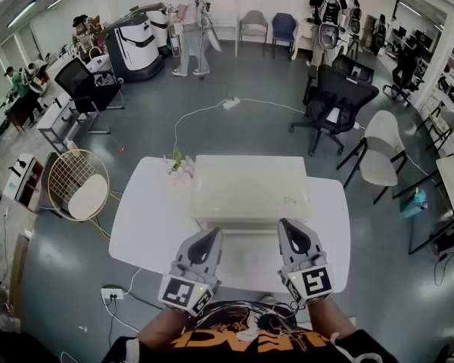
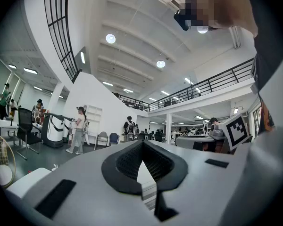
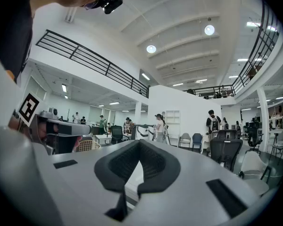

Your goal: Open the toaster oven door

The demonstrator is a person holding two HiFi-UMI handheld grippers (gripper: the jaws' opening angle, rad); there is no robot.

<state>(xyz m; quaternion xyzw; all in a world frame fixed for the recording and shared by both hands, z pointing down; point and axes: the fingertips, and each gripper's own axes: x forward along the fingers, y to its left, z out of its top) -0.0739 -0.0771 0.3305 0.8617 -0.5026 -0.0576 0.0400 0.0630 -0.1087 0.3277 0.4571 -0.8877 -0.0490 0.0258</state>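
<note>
Toaster oven [image 1: 251,190], one only, stands in the middle of the one white desk [image 1: 140,233]; its inside is hidden from above. Pink flowers [image 1: 181,167] lie at its far left corner. Grey floor and open office lie around. The left tongs [image 1: 210,237] and right tongs [image 1: 288,227] hang by its near edge, both clenched on nothing.

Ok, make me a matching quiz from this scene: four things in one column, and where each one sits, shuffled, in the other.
Things:
1 toaster oven
2 flowers
3 wire chair
4 power strip

Places:
A floor, left of the table
B floor, by the table's near left corner
C on the table, about the middle
D on the table, at the toaster oven's far left corner

Pairs: 1-C, 2-D, 3-A, 4-B
</note>
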